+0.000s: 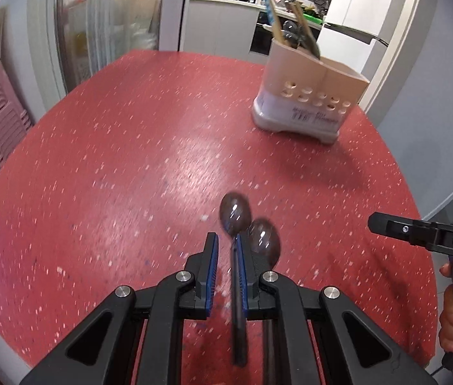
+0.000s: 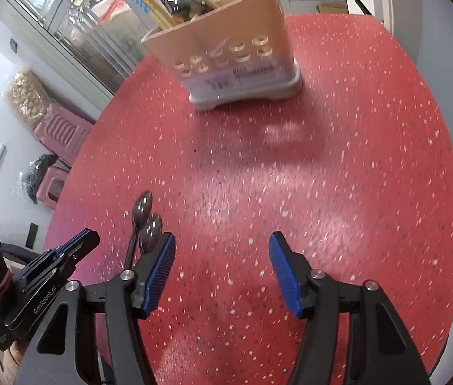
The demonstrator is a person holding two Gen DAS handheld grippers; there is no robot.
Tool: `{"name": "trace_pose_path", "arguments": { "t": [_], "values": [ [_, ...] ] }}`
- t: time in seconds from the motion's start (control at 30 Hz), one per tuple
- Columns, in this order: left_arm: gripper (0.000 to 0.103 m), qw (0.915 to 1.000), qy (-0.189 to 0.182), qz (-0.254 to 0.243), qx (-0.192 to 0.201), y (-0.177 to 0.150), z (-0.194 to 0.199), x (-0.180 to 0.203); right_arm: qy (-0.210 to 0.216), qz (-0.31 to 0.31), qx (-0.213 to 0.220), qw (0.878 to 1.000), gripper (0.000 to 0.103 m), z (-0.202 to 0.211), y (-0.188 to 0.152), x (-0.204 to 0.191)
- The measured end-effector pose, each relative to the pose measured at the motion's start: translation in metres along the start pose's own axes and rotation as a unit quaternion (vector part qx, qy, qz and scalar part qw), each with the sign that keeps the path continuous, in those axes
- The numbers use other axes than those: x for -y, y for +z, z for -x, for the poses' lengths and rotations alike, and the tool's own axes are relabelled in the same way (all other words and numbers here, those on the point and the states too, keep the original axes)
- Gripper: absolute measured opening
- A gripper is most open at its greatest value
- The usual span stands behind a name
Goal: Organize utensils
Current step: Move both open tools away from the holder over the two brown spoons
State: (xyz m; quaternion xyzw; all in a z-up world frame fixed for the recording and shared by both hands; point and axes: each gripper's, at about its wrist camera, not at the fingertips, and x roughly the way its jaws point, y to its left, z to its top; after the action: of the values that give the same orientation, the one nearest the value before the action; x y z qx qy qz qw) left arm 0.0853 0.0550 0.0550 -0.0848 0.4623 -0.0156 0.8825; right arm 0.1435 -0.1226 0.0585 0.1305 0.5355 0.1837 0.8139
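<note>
Two dark metal spoons lie side by side on the red speckled table (image 1: 130,160). In the left wrist view, one spoon (image 1: 235,213) has its handle between my left gripper (image 1: 226,250) fingers, against the right pad, with a gap to the left pad. The second spoon (image 1: 264,239) lies just right of that finger. A beige utensil holder (image 1: 310,96) with chopsticks and utensils stands at the far right. My right gripper (image 2: 221,248) is wide open and empty above the table, with the spoons (image 2: 149,224) left of it. The holder (image 2: 236,51) stands ahead.
The right gripper's body (image 1: 425,234) and the hand holding it show at the right edge of the left wrist view. The left gripper (image 2: 56,263) shows at the left of the right wrist view. Pink stools (image 2: 63,131) and a glass cabinet stand beyond the table.
</note>
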Motion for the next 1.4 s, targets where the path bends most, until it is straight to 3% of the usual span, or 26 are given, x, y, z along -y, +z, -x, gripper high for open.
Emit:
{"name": "trace_pose_path", "arguments": {
  "t": [0.03, 0.07, 0.3, 0.57, 0.97, 1.2, 1.4],
  "values": [
    [0.088, 1.0, 0.004, 0.003, -0.001, -0.005, 0.001, -0.002, 0.001, 0.0, -0.002, 1.0, 0.08, -0.002, -0.003, -0.001],
    [0.103, 0.9999, 0.011, 0.009, -0.003, -0.007, 0.001, -0.006, 0.003, -0.001, -0.003, 1.0, 0.08, -0.003, -0.007, -0.003],
    [0.103, 0.9985, 0.052, 0.012, 0.012, -0.026, -0.009, -0.025, -0.011, 0.007, -0.028, 1.0, 0.08, -0.02, -0.018, -0.016],
    [0.103, 0.9953, 0.091, 0.03, -0.014, -0.042, -0.028, -0.051, -0.05, 0.045, -0.066, 0.996, 0.08, -0.048, -0.028, -0.057],
    [0.103, 0.9937, 0.097, 0.051, -0.021, -0.051, -0.038, -0.078, -0.115, 0.091, -0.087, 0.985, 0.08, -0.079, -0.031, -0.108],
    [0.103, 0.9942, 0.088, 0.055, -0.026, -0.044, -0.039, -0.094, -0.173, 0.124, -0.086, 0.973, 0.07, -0.1, -0.03, -0.135],
    [0.103, 0.9951, 0.079, 0.05, -0.03, -0.034, -0.031, -0.086, -0.176, 0.128, -0.091, 0.972, 0.06, -0.103, -0.024, -0.144]
  ]
}}
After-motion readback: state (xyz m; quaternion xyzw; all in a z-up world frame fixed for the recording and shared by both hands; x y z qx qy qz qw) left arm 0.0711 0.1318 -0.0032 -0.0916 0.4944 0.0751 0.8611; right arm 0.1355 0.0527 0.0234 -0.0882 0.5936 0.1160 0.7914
